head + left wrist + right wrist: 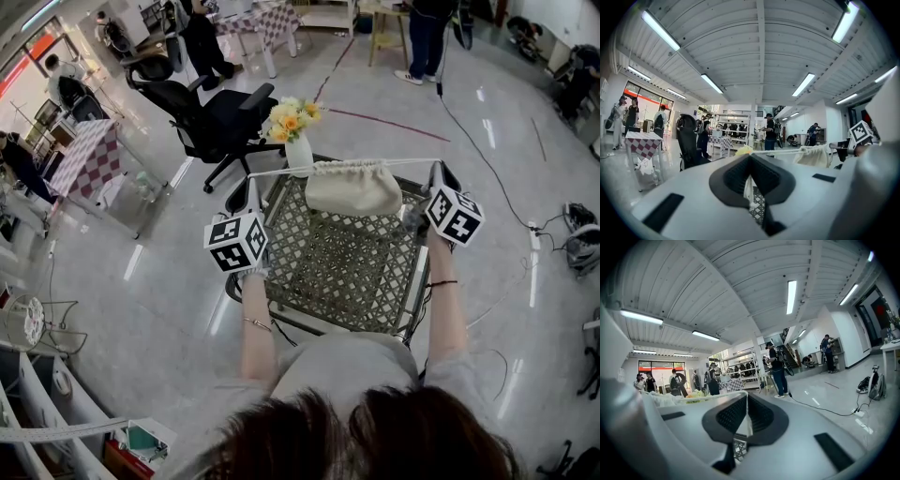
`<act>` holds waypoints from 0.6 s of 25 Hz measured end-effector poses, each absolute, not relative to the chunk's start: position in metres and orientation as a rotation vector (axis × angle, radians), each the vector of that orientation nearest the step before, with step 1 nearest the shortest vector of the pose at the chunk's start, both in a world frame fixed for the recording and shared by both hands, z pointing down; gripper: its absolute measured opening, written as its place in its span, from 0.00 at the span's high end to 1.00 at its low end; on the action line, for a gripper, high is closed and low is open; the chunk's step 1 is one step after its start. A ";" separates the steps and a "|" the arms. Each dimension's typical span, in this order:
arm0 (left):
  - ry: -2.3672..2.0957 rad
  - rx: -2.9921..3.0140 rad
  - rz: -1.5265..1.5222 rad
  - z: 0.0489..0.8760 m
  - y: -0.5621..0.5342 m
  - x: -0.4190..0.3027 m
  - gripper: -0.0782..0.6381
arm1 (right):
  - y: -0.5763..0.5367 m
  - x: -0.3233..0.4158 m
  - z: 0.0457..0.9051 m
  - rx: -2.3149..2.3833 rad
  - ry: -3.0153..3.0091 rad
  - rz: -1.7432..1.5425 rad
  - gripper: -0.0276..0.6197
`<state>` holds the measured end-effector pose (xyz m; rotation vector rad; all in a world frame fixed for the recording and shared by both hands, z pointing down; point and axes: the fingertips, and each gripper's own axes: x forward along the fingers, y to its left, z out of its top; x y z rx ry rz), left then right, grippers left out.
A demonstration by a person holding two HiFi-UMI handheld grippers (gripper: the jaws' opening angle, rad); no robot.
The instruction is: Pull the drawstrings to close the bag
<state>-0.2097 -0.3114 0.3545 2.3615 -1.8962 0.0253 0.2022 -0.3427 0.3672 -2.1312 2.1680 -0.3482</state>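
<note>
Dark hair [375,431] of the person fills the bottom of the head view, and two bare forearms reach from it toward twelve o'clock. The left gripper [251,183] is clenched on a white drawstring [281,172]. In the left gripper view its black ribbed pads [736,176] meet at the left gripper [751,158] tip, with the white drawstring [748,190] pinched between them. The right gripper [438,171] likewise grasps a second white drawstring [412,162]. The right gripper view shows the right gripper [747,397] closed, with that second white drawstring [749,420] running down between the jaws.

Both cords stretch taut in one nearly level line, left gripper at nine o'clock and right gripper at three o'clock of the bag. Between them hangs the cream cloth drawstring bag [353,186], its mouth gathered tight along the cords. Its body rests on the far edge of the dark metal lattice table [347,258], at twelve o'clock of the tabletop.

Beyond the table's eleven o'clock corner stands a white vase of yellow flowers [297,136]. Farther out at ten o'clock sits a black office chair [211,117], and at nine o'clock a table with a red checked cloth [89,159].
</note>
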 end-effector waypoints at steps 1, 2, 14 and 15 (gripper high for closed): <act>-1.900 2.365 0.030 0.354 -0.312 -0.210 0.85 | -0.343 0.202 0.367 -2.134 2.174 -0.338 0.92; -1.904 2.366 0.034 0.354 -0.312 -0.210 0.85 | -0.343 0.202 0.366 -2.138 2.182 -0.327 0.92; -1.927 2.377 0.053 0.352 -0.310 -0.212 0.85 | -0.342 0.199 0.365 -2.152 2.225 -0.274 0.92; -1.927 2.377 0.053 0.352 -0.311 -0.212 0.85 | -0.342 0.199 0.365 -2.152 2.227 -0.273 0.92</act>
